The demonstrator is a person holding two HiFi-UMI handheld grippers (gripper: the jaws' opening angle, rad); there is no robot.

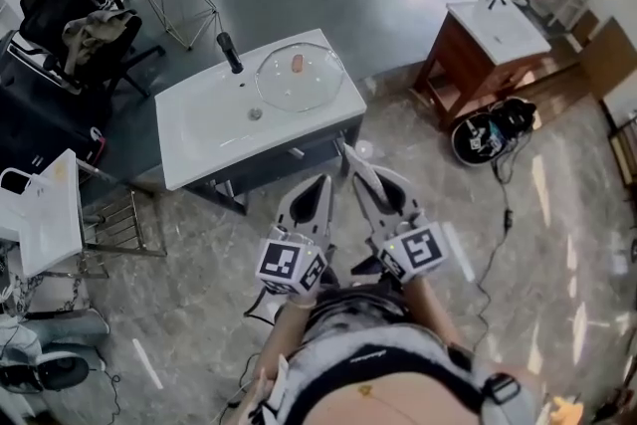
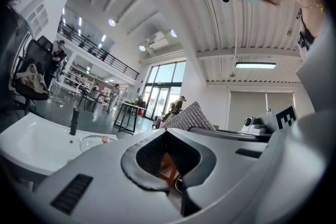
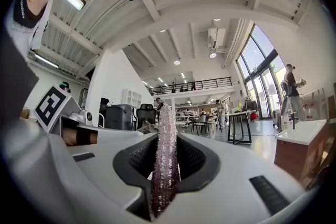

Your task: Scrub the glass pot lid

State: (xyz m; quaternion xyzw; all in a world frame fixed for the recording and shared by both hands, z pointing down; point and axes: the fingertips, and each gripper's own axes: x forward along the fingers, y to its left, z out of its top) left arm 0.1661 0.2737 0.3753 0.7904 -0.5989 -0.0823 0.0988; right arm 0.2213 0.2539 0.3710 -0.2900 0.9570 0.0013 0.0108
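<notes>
White rectangular sink vanity on a dark base (image 1: 199,149): its long axis runs from lower left to upper right in the head view, with the basin taking up its left and middle. Brown wooden cabinet with a white top (image 1: 478,55): well apart to the right, with bare marbled floor (image 1: 418,154) between the 2 units, so there is open room to approach on that side. Round clear glass pot lid (image 1: 299,78): it lies flat, knob up, on the vanity's right end, its rim close to the far and right edges, so a hard push could probably slide it off. Right gripper (image 1: 349,156): its jaws are pinched on 1 glittery pink-purple scrub pad (image 3: 166,134), held edge-on with its length along the jaws. Its tip is near the vanity's front right corner, and it is the nearer of the 2 tools to the lid. Left gripper (image 1: 322,184): jaws pressed together, nothing between them, just beside the right one and a little further back. The lid lies ahead of both, slightly left, beyond the near edge. Black upright faucet (image 1: 230,53): near the lid's left side, limiting sweep that way. Small pinkish knob (image 1: 298,63): at the lid's centre.
</notes>
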